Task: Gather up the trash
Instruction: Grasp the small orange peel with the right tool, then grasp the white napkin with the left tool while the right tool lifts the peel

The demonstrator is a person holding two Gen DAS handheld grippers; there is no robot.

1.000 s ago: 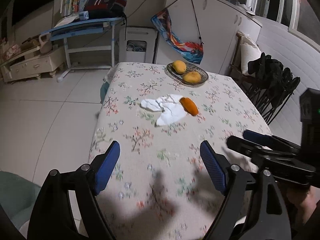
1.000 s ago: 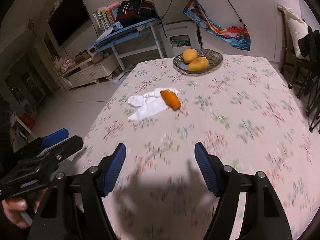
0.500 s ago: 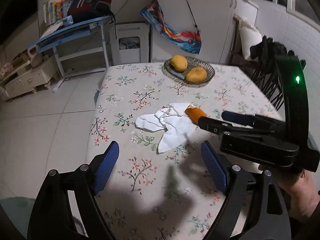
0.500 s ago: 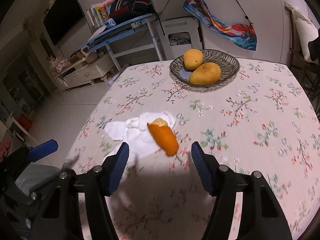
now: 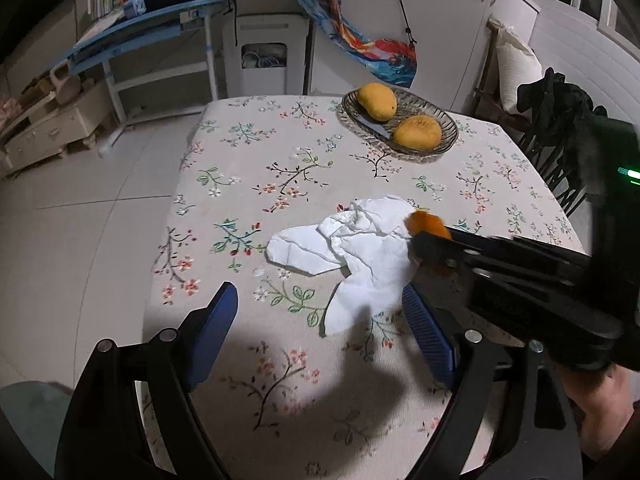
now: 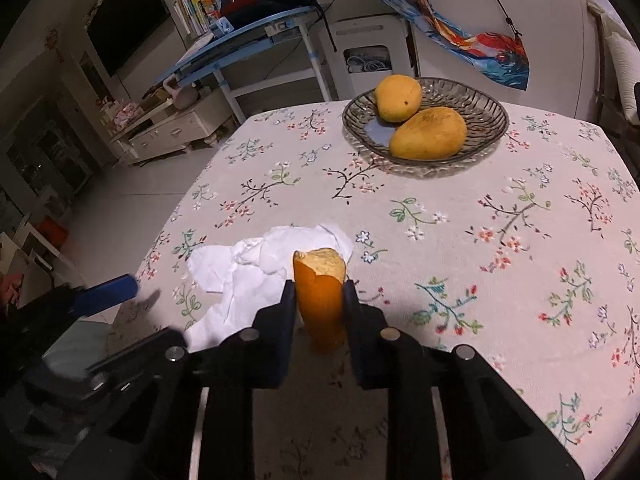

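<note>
Having just been closing, the right gripper clamps the orange peel beside the crumpled tissue. The left gripper hovers with jaws wide apart, empty.

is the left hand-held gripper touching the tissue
No, the left hand-held gripper hangs open over the tablecloth, with the tissue lying ahead of its pads.

No readable text from my feeds. Book spines on the blue desk too small and blurred to make out.
</note>
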